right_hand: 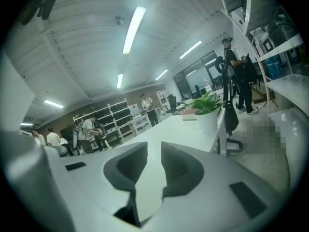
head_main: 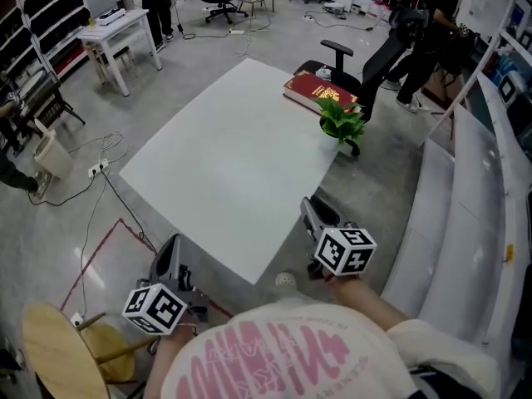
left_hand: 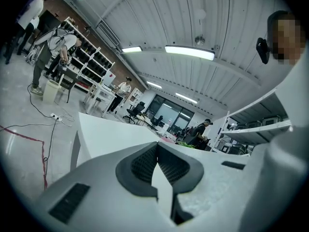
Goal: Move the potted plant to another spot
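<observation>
The table (head_main: 224,165) looks smooth, matt; the book (head_main: 320,91) glossy; the stool (head_main: 58,347) wooden; the potted plant (right_hand: 207,114) has a smooth pot.

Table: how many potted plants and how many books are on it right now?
Potted plant: 1
Red book: 1
Total on the table: 2
</observation>
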`<move>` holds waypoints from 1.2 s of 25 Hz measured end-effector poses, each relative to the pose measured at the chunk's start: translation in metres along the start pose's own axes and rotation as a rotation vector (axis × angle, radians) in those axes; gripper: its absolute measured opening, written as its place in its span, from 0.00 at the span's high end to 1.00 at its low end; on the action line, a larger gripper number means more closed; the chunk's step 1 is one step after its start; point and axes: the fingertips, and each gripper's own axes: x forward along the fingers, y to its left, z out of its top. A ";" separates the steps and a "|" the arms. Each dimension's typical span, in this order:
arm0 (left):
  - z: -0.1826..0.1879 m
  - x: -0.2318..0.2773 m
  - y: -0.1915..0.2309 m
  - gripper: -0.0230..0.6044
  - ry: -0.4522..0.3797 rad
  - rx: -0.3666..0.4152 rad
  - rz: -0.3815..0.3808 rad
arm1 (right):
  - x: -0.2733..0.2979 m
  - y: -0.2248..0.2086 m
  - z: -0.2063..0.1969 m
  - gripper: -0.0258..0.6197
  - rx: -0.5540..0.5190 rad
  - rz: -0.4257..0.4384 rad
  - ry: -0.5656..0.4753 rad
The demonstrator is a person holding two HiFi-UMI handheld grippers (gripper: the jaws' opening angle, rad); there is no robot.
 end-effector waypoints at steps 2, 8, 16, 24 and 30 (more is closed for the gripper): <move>0.002 -0.006 0.000 0.96 -0.003 0.001 -0.007 | -0.004 0.014 -0.004 0.84 0.003 0.017 0.002; 0.008 -0.018 0.002 0.96 -0.013 0.002 -0.034 | -0.013 0.051 -0.005 0.93 -0.008 0.065 -0.012; 0.006 -0.034 0.006 0.96 0.002 0.025 -0.061 | -0.028 0.082 0.000 0.95 -0.113 0.056 -0.036; -0.002 -0.051 0.011 0.96 0.026 0.042 -0.077 | -0.043 0.098 -0.014 0.95 -0.208 0.028 -0.019; -0.006 -0.062 0.015 0.96 0.047 0.045 -0.090 | -0.050 0.102 -0.028 0.95 -0.208 -0.001 0.008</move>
